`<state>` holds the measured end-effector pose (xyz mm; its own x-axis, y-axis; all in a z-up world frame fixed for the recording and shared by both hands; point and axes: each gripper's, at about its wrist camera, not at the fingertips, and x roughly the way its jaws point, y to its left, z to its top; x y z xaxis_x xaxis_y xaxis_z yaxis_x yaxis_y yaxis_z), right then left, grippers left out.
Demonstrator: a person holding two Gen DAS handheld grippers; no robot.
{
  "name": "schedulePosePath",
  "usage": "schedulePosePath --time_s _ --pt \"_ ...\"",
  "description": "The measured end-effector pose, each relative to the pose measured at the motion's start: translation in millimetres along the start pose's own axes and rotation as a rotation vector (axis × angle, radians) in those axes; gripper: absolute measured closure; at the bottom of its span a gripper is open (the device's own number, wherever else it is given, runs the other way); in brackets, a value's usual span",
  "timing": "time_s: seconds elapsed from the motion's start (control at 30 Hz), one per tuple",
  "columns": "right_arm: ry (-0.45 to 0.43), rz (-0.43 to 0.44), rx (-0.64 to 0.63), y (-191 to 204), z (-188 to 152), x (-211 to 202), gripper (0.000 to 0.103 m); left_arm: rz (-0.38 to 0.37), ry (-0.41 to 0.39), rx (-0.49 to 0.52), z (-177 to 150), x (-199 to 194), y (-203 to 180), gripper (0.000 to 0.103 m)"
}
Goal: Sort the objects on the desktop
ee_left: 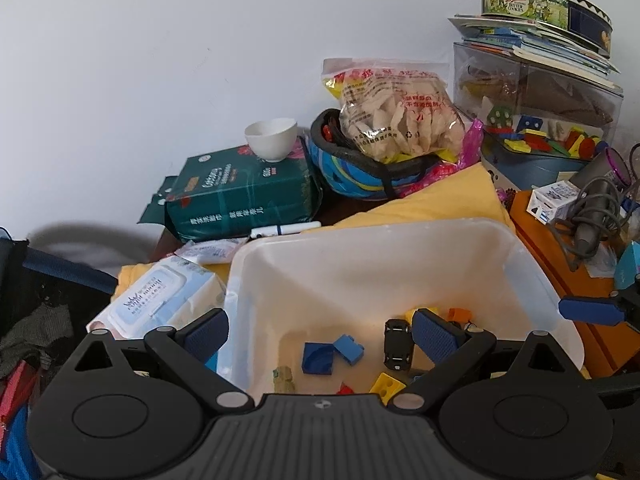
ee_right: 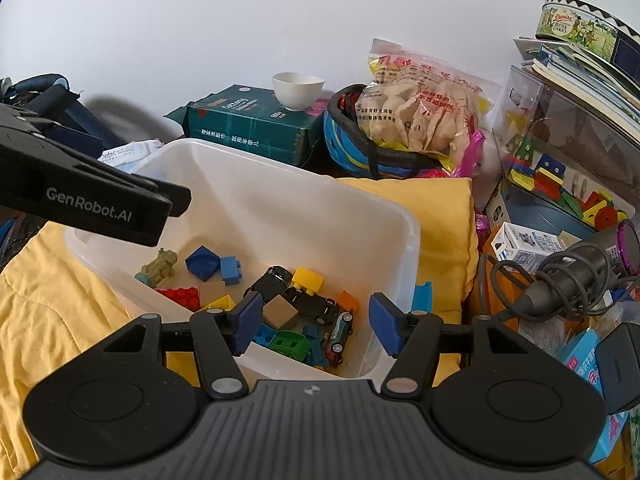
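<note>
A translucent white bin [ee_left: 360, 232] sits on a yellow blanket and holds loose toys. My left gripper [ee_left: 320, 334] hangs open over the bin's near-left corner, with nothing between its fingers. Below it lie blue bricks [ee_left: 318, 358], a black toy car [ee_left: 398, 344] and a yellow brick [ee_left: 386, 386]. My right gripper [ee_right: 316, 322] is open and empty above the bin [ee_right: 412, 232], over black cars [ee_right: 316, 304], a brown cube [ee_right: 280, 312], a yellow brick [ee_right: 307, 279] and a green toy [ee_right: 289, 344]. A red brick [ee_right: 180, 296] and an olive toy train [ee_right: 158, 266] lie further left.
Behind the bin stand a green package [ee_left: 240, 196] with a white bowl [ee_left: 272, 136] on it, a blue helmet [ee_left: 352, 172] holding a snack bag [ee_left: 396, 116], and a clear box of blocks [ee_left: 536, 120] under books and a cookie tin [ee_left: 544, 4]. A hair dryer [ee_right: 580, 276] lies right, wet wipes [ee_left: 156, 296] left.
</note>
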<state>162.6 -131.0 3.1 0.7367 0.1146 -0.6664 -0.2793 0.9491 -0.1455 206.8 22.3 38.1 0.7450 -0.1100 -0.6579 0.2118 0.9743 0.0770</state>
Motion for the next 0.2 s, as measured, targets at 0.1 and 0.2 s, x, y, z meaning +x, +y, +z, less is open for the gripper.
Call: schedulePosePath --time_s 0.1,0.2 --pt "0.000 -0.004 -0.005 1.8 1.0 0.6 0.037 0.000 0.000 0.010 -0.7 0.5 -0.9 0.004" --pt "-0.001 -0.004 -0.004 3.2 1.9 0.7 0.035 0.013 -0.010 0.020 -0.2 0.5 -2.9 0.004"
